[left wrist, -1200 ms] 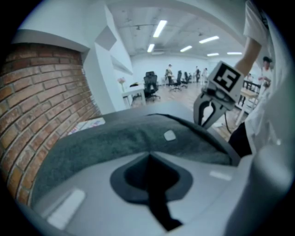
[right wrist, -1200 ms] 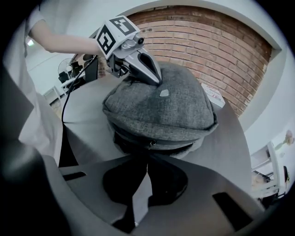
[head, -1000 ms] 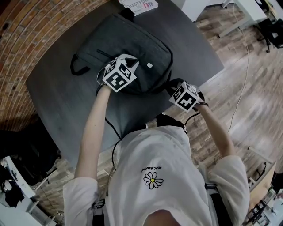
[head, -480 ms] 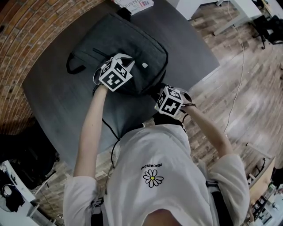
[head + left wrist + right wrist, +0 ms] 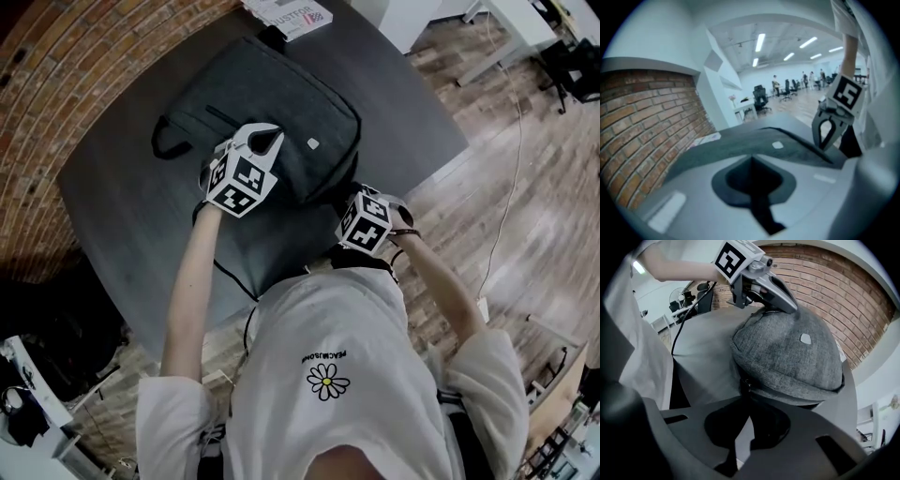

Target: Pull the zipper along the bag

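Note:
A grey backpack [image 5: 281, 94] lies flat on the dark table [image 5: 131, 197]. My left gripper [image 5: 266, 133] is over the bag's middle, and its jaws are shut with nothing seen between them. In the right gripper view its tips [image 5: 792, 308] are at the bag's [image 5: 797, 357] top panel. My right gripper [image 5: 354, 202] is at the bag's near right edge, mostly hidden under its marker cube. Its jaws [image 5: 746, 403] are shut on the zipper pull [image 5: 745, 383] at the bag's rim. From the left gripper view [image 5: 753, 157] the right gripper [image 5: 826, 146] shows beyond the bag [image 5: 740, 145].
A printed booklet [image 5: 291, 11] lies at the table's far edge behind the bag. The bag's carry handle [image 5: 169, 141] sticks out to the left. A black cable [image 5: 234, 281] hangs off the near table edge. A brick wall [image 5: 47, 84] stands left and wooden floor [image 5: 525, 187] right.
My right gripper has slid left along the bag's near edge, still shut. My left gripper has lifted a little and drawn back toward me over the bag.

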`<action>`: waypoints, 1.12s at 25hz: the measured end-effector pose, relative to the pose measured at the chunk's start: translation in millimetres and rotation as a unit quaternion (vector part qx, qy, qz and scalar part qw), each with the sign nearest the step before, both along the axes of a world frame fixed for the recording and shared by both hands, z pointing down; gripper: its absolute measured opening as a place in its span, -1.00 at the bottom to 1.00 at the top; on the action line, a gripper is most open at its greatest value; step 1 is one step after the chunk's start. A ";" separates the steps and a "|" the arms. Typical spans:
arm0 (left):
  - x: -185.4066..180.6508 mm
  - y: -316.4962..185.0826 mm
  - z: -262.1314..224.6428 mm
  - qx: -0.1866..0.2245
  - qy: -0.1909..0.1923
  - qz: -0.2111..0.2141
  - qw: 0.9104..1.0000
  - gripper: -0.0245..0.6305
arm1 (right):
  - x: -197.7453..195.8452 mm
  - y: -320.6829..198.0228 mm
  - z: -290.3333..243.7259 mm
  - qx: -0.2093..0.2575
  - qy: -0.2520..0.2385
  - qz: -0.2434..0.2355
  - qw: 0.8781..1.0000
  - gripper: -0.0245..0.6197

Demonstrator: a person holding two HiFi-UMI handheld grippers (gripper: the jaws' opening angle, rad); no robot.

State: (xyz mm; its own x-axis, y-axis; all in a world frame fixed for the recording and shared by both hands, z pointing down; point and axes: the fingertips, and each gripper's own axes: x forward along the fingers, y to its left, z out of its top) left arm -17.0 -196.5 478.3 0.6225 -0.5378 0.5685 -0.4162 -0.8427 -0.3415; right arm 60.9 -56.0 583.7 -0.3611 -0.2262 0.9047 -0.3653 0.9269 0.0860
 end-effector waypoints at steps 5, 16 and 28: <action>-33.7 0.7 -3.2 0.012 -0.008 -0.025 1.000 -0.92 | 29.6 -21.3 2.0 0.021 0.026 0.021 0.999 -0.91; -25.3 -17.7 1.6 0.026 -0.047 -0.010 0.999 -0.92 | 135.0 -132.3 4.8 0.083 0.109 0.130 0.982 -0.91; -16.7 -29.1 31.1 -0.085 -0.046 -0.025 0.995 -0.93 | 121.1 -97.7 -8.9 0.075 0.067 0.155 0.983 -0.91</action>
State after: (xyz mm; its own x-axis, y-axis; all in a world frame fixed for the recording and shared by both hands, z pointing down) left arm -33.7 -225.6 509.4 0.5379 -0.4587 0.7073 -0.4325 -0.8703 -0.2355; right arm 182.0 -153.7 574.9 -0.1334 -0.4407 0.8877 -0.6041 0.7462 0.2797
